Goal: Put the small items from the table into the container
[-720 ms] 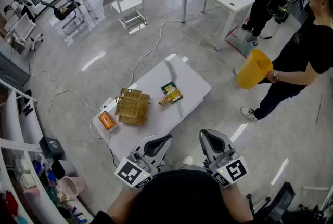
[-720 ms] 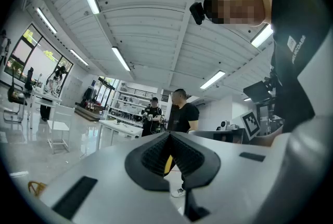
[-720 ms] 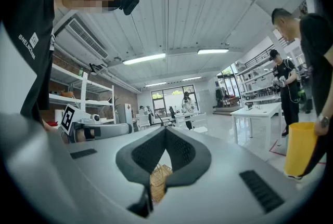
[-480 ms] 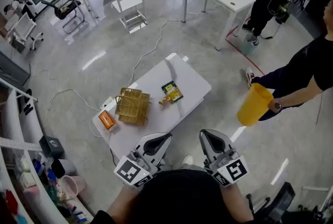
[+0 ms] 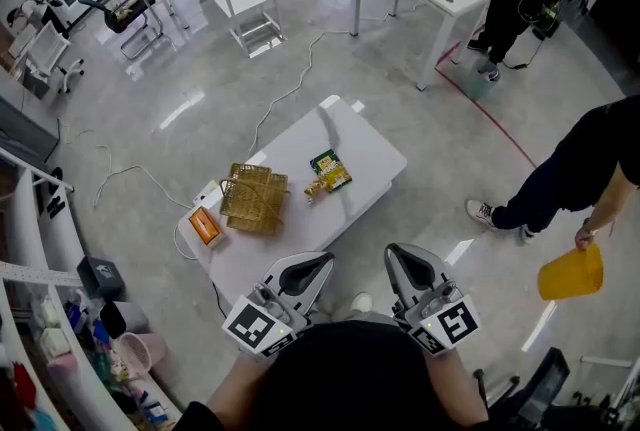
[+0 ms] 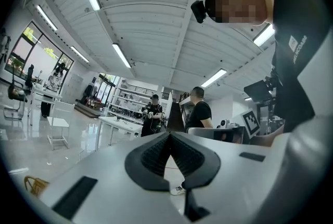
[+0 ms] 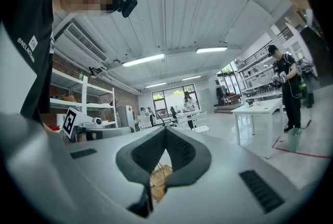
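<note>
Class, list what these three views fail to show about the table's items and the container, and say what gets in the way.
Green packet: head view, print too small to read.
Small yellowish item beside it: head view, too small to identify.
Orange item: head view, too small to name.
Wicker basket: right gripper view shows only a sliver; the body of the right gripper, jaws shut, hides the rest.

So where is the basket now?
In the head view, the basket sits on the table's left part, between the orange box at the left end and the green packet to its right.
</note>
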Action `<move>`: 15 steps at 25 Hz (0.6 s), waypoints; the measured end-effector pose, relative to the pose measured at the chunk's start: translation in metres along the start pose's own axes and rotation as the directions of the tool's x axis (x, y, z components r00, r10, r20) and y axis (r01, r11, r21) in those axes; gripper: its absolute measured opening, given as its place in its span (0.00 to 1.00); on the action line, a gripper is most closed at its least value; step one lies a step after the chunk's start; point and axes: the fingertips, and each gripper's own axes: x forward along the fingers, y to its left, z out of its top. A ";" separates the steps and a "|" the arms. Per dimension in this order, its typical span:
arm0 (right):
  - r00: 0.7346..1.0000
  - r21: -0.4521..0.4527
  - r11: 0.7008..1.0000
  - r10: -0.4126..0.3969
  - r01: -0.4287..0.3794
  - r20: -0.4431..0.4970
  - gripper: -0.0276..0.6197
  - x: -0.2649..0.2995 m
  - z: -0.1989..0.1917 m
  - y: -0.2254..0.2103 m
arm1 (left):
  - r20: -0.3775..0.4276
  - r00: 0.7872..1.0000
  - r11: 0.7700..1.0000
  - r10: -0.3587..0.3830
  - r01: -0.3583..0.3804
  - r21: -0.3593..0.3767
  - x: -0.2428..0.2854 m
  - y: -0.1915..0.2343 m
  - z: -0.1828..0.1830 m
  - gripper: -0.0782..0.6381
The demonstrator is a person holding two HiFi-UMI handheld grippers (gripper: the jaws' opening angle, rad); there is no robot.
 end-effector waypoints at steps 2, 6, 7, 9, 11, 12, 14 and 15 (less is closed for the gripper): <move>1.000 0.021 1.000 -0.002 0.002 0.002 0.06 -0.003 0.000 -0.006 | -0.007 1.000 1.000 0.009 -0.009 -0.007 0.005 0.001 -0.002 0.11; 1.000 0.032 0.999 -0.014 0.014 0.000 0.05 -0.013 -0.001 -0.022 | -0.025 0.999 1.000 0.028 -0.029 -0.013 0.016 -0.001 -0.009 0.11; 1.000 0.036 0.999 -0.015 0.014 0.001 0.06 -0.016 -0.002 -0.027 | -0.028 0.999 0.999 0.033 -0.033 -0.016 0.019 -0.002 -0.012 0.11; 1.000 0.042 0.999 -0.012 0.012 0.002 0.06 -0.023 -0.003 -0.037 | -0.035 0.999 0.999 0.041 -0.041 -0.018 0.028 -0.007 -0.017 0.11; 1.000 0.047 0.999 -0.004 0.004 0.002 0.06 -0.030 -0.004 -0.047 | -0.047 0.998 0.999 0.048 -0.049 -0.012 0.037 -0.013 -0.022 0.11; 1.000 0.051 0.999 0.000 -0.001 0.001 0.06 -0.034 -0.004 -0.052 | -0.054 0.997 0.999 0.053 -0.054 -0.008 0.042 -0.016 -0.025 0.11; 1.000 0.059 0.998 0.012 -0.012 0.001 0.06 -0.040 -0.005 -0.060 | -0.064 0.996 0.998 0.068 -0.068 -0.008 0.048 -0.021 -0.030 0.11; 1.000 0.064 0.998 0.018 -0.018 0.001 0.06 -0.044 -0.005 -0.064 | -0.068 0.995 0.997 0.077 -0.078 -0.012 0.051 -0.023 -0.032 0.11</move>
